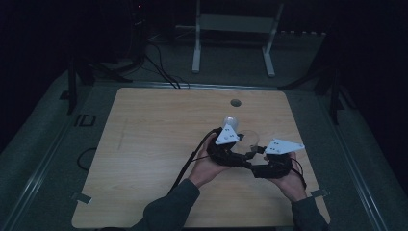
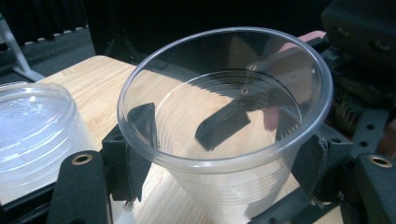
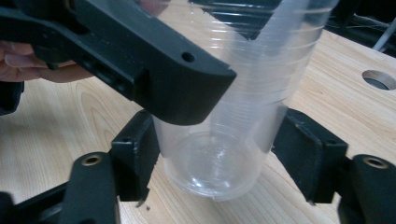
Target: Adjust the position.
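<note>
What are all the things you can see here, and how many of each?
clear plastic cup: 1, see-through, upright on the table between both grippers
upside-down clear cup: 1, see-through, on the table just beside the first cup
table: 1, light wood, with a round hole near its far edge
white stand: 1, on the floor beyond the table
left gripper: 1, black, jaws pressing the cup's sides
right gripper: 1, black, jaws either side of the cup's base
hands: 2, one holding each gripper
</note>
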